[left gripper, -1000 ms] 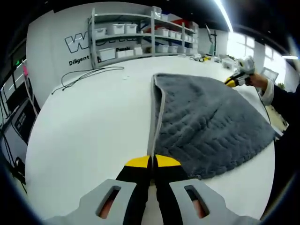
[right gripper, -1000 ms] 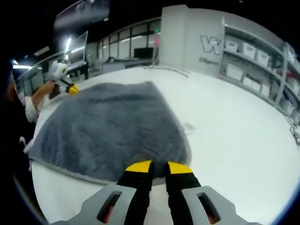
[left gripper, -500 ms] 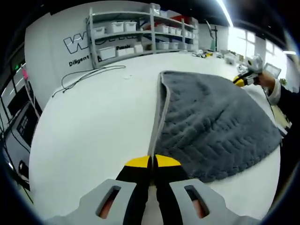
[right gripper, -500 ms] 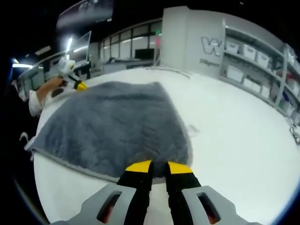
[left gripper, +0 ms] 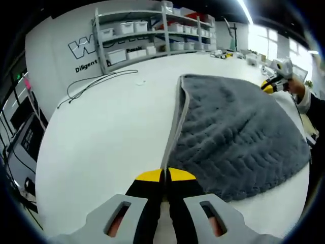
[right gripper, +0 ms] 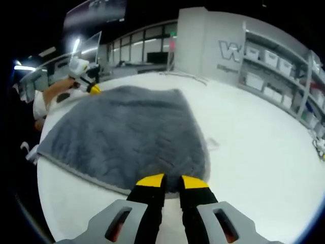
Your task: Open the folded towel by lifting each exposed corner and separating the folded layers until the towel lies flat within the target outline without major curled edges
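Yellow tips of the left claw [left gripper: 163,175] are pressing together on the near corner of the grey towel [left gripper: 233,137], pinching its pale hemmed edge just above the white tabletop [left gripper: 101,142]. In the right gripper view, the right claw [right gripper: 172,181] is sitting at the towel's near edge with its tips a little apart; the cloth seems to be running between them, though the tips are hiding the contact itself.

Between the two claws the towel is spreading wide and mostly flat across the tabletop, its ribbed pile facing up. Along the left side of the left gripper view, the hem is rising slightly in a raised ridge. No outline is showing on the bare surface around it.

Across the cloth, the right claw is appearing at the far corner in the left gripper view, with a hand [left gripper: 298,91] and a dark sleeve [left gripper: 316,109] behind it.

Farther out, a dark cable [left gripper: 94,83] is trailing over the tabletop, well apart from the towel. Beyond that, metal shelves [left gripper: 152,35] holding white bins [left gripper: 124,29] are standing against a wall with large lettering [left gripper: 81,48]. Bright windows [left gripper: 271,43] are glowing behind the far end.
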Available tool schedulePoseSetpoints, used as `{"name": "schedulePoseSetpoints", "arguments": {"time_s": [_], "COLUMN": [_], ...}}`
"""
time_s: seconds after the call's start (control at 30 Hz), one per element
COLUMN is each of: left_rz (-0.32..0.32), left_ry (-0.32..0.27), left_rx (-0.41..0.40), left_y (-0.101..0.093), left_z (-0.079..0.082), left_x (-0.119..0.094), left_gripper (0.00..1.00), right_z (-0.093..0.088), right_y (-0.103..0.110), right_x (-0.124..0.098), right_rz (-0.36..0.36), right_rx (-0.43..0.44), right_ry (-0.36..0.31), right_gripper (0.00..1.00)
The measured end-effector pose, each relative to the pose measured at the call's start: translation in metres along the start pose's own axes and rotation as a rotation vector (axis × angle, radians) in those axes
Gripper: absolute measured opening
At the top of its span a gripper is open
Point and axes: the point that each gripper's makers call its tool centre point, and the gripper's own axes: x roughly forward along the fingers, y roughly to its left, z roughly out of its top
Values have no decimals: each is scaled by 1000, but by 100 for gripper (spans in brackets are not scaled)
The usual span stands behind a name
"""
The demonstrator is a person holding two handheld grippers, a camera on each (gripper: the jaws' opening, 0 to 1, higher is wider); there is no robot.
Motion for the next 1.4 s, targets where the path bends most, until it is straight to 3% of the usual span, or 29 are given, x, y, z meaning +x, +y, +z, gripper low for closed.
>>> {"name": "schedulePoseSetpoints", "arguments": {"time_s": [0.67,1.4], "left_rz": [56,37], "left_ry": [-26,-67], "left_rx": [-25,-59], "left_y": [14,29], "left_z": [18,33], "left_x": [23,45], "left_gripper": [3,3], "right_z": [-5,-10], "right_y": [13,27], "right_x": [-10,-17], "right_rz": [24,14], "right_rx": [4,23], "right_ry": [-15,-20], "right_gripper": [8,8]}}
